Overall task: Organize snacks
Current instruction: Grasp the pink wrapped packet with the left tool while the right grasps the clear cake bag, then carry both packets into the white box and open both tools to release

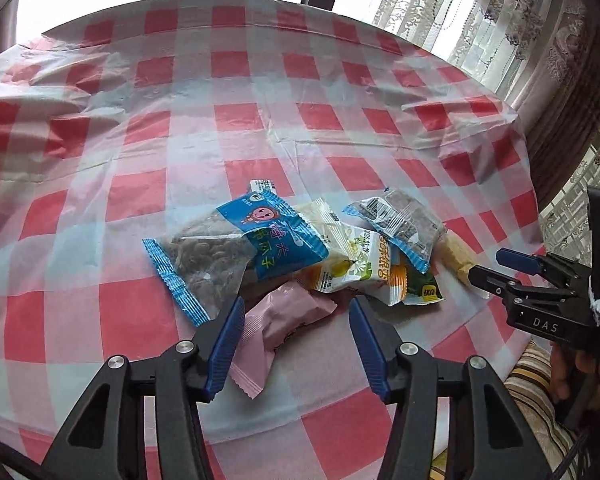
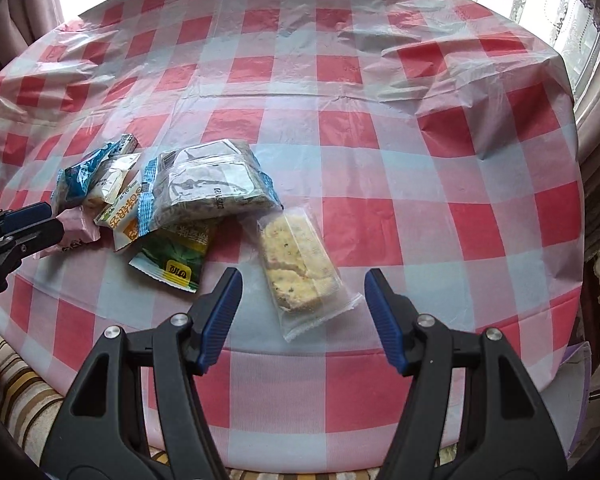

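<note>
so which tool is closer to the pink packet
Left. The left tool has the pink packet lying between its open fingers. The right tool is off to the far side of the snack pile, over the clear-wrapped cake slice instead.

The left hand-held gripper [image 1: 296, 308] is pointing steeply downward, its jaws standing apart with nothing pressed between the blue pads; the right hand-held gripper [image 2: 302, 280] is tilting down likewise, jaws parted, gripping nothing; a hand [image 1: 566, 372] is holding its handle.
</note>
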`<state>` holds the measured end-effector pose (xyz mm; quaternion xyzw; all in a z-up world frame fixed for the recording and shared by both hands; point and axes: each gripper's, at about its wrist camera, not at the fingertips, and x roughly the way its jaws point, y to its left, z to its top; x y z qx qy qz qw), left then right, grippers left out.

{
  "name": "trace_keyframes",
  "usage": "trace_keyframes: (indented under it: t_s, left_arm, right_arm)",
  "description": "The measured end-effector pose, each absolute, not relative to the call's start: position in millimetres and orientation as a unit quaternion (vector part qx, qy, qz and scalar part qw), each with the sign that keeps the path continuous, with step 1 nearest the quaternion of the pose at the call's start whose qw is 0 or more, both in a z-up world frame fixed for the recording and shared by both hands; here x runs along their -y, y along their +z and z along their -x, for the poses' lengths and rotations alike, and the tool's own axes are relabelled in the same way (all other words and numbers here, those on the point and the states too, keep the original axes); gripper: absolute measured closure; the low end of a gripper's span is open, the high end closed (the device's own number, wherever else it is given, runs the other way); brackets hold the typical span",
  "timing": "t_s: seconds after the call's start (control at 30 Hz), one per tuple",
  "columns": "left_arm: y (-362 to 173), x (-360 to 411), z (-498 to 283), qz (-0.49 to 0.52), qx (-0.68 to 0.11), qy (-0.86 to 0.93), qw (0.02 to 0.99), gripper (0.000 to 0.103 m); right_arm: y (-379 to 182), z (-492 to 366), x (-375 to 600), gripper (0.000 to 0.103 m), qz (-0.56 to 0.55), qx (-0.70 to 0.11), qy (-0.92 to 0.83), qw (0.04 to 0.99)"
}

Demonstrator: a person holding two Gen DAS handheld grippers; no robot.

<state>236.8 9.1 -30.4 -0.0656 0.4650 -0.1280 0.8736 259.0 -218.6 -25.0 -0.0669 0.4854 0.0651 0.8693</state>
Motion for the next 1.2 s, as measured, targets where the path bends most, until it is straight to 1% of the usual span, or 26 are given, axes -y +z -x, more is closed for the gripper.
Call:
trace_keyframes:
  t_s: [0.17, 0.2, 0.27, 0.37, 0.4, 0.43, 0.47, 0.5, 0.53, 0.63, 0.93, 1.2]
  left_arm:
    - [-44.9, -7.5, -241.7, 0.067, -0.493, -0.132, 0.857, 0.049]
    - [-47.1, -5.9, -241.7, 0.064, -0.499, -0.132, 0.854, 0.052]
    - [-48.5, -3.9, -240.8, 0.060, -0.502, -0.132, 0.853, 0.054]
    - [-48.6, -3.3, -240.3, 0.053, -0.503, -0.123, 0.854, 0.059]
    - [-48.8, -2.9, -240.0, 0.049, -0.504, -0.119, 0.854, 0.064]
    - [-48.8, -2.1, -239.5, 0.043, -0.505, -0.114, 0.854, 0.070]
    - [-49.3, -1.5, -239.4, 0.037, -0.507, -0.110, 0.854, 0.073]
    - [-49.6, -0.7, -238.9, 0.033, -0.509, -0.109, 0.853, 0.079]
    - [-49.7, -0.1, -238.0, 0.030, -0.510, -0.108, 0.853, 0.079]
    - [-49.6, 0.7, -236.0, 0.028, -0.514, -0.105, 0.851, 0.080]
    - [-39.3, 1.0, -214.9, 0.067, -0.515, -0.104, 0.848, 0.081]
    - [-20.6, 23.4, -195.4, 0.068, -0.504, -0.114, 0.853, 0.081]
  right_arm:
    - [-34.1, -270.3, 212.8, 0.036, 0.071, -0.499, 0.073, 0.861]
    - [-36.1, -271.9, 211.4, 0.036, 0.073, -0.502, 0.074, 0.859]
    - [-39.7, -274.5, 208.9, 0.036, 0.076, -0.508, 0.077, 0.855]
    - [-43.1, -278.5, 208.0, 0.036, 0.076, -0.513, 0.077, 0.852]
    - [-43.8, -279.2, 208.5, 0.038, 0.076, -0.514, 0.076, 0.851]
    - [-45.1, -279.8, 208.5, 0.045, 0.076, -0.517, 0.074, 0.849]
    - [-45.1, -279.8, 208.8, 0.049, 0.072, -0.517, 0.080, 0.849]
    - [-44.8, -279.6, 208.7, 0.056, 0.069, -0.518, 0.088, 0.848]
    - [-44.6, -279.1, 208.0, 0.059, 0.069, -0.518, 0.091, 0.848]
    - [-43.9, -276.4, 207.2, 0.062, 0.071, -0.517, 0.093, 0.848]
    - [-29.4, -256.0, 221.6, 0.062, 0.049, -0.512, 0.095, 0.853]
    - [-9.8, -223.8, 240.0, 0.063, 0.025, -0.498, 0.100, 0.861]
